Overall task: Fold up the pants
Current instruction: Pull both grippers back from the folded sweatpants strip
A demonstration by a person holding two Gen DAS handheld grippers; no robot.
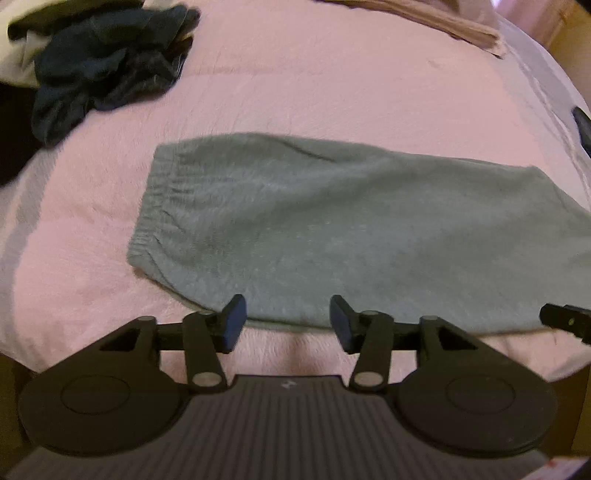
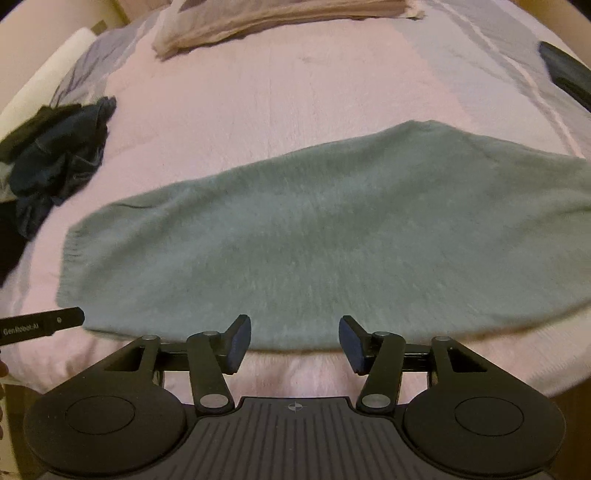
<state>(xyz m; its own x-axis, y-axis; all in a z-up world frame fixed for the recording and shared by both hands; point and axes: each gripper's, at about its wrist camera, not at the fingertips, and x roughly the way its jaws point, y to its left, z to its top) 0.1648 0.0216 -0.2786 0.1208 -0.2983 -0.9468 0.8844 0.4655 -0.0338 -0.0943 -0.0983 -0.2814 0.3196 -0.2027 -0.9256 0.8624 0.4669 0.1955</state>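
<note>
Lying flat across the pink bed (image 1: 258, 92), the one pair of grey-green sweatpants (image 1: 314, 229) has its near edge just beyond the left gripper (image 1: 288, 319) and the right gripper (image 2: 295, 341). Both have their fingers spread apart, grasping nothing. One dark crumpled clothes heap (image 1: 107, 70) sits well apart at far left, one folded beige cloth (image 2: 266, 22) at the far edge.

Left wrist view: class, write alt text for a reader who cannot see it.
Grey-green fleece pants lie folded lengthwise on a pink bedspread, the open left gripper at their near edge. A dark crumpled clothes pile sits far left.
</note>
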